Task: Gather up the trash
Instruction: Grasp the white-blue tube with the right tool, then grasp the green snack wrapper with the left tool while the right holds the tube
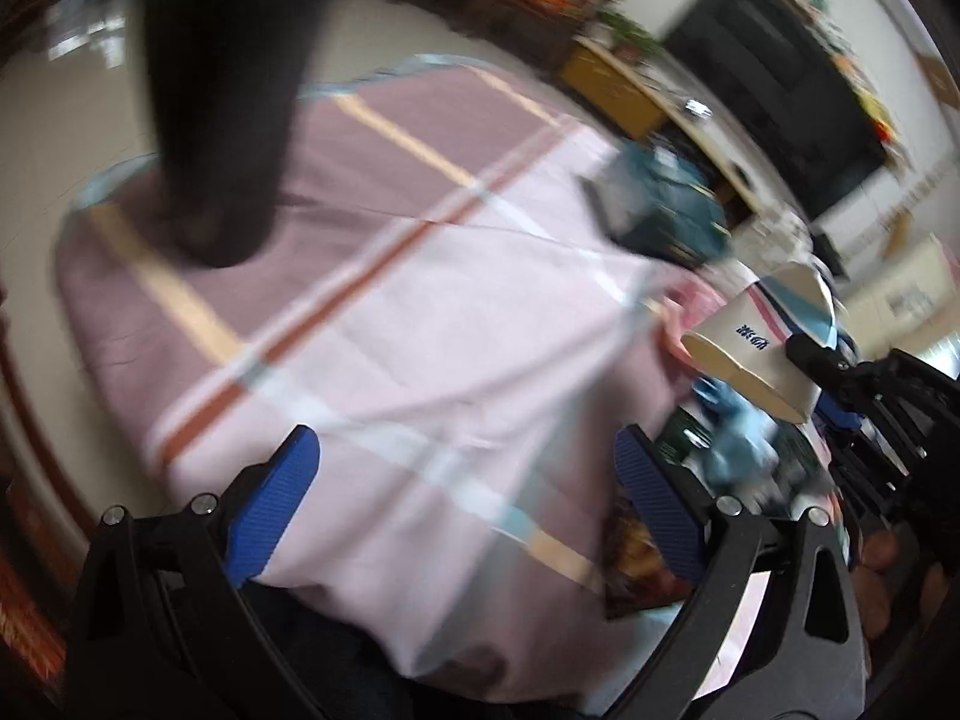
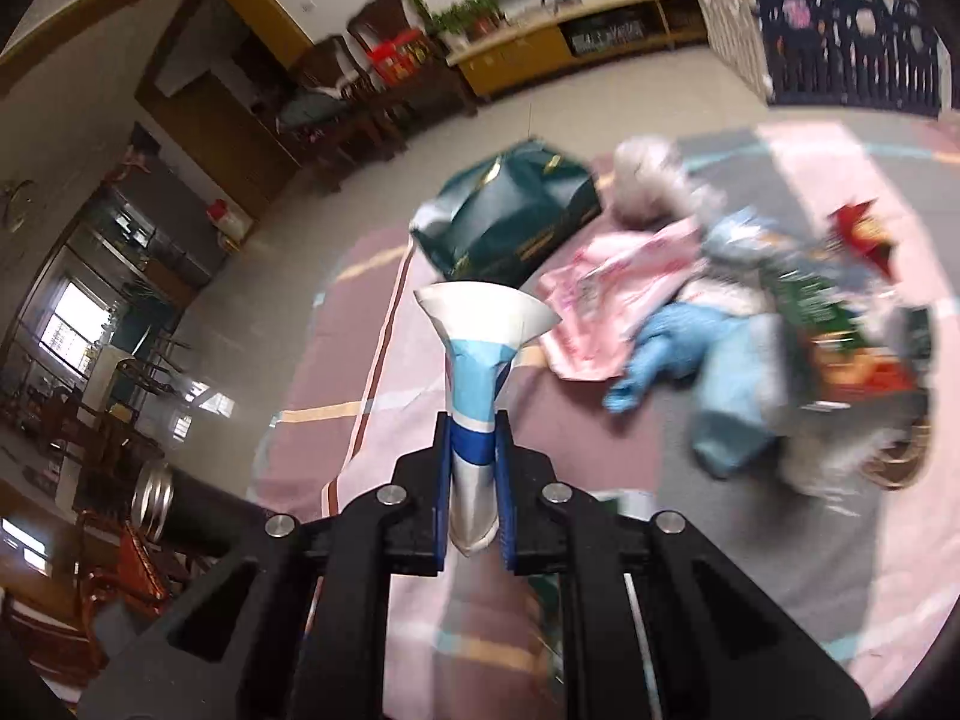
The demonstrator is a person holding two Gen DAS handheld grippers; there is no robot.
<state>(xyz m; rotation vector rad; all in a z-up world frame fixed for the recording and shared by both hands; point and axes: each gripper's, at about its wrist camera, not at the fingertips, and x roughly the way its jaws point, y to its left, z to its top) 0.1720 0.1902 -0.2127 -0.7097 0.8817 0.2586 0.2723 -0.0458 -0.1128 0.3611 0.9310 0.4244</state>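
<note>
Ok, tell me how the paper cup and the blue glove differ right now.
The paper cup is squashed flat between the pads of the right hand-held gripper and held off the cloth; the blue glove lies loose on the striped cloth. The cup is white with blue bands, the glove plain blue. Both are crumpled.

We see soft indoor daylight; far left of the right gripper's fingers [image 2: 474, 468] a bright window [image 2: 72, 324] throws glare on the floor. Motion blur smears the cloth [image 1: 420, 312] ahead of the left fingers [image 1: 270, 516]. Fisheye bending curves both views' dark edges.
</note>
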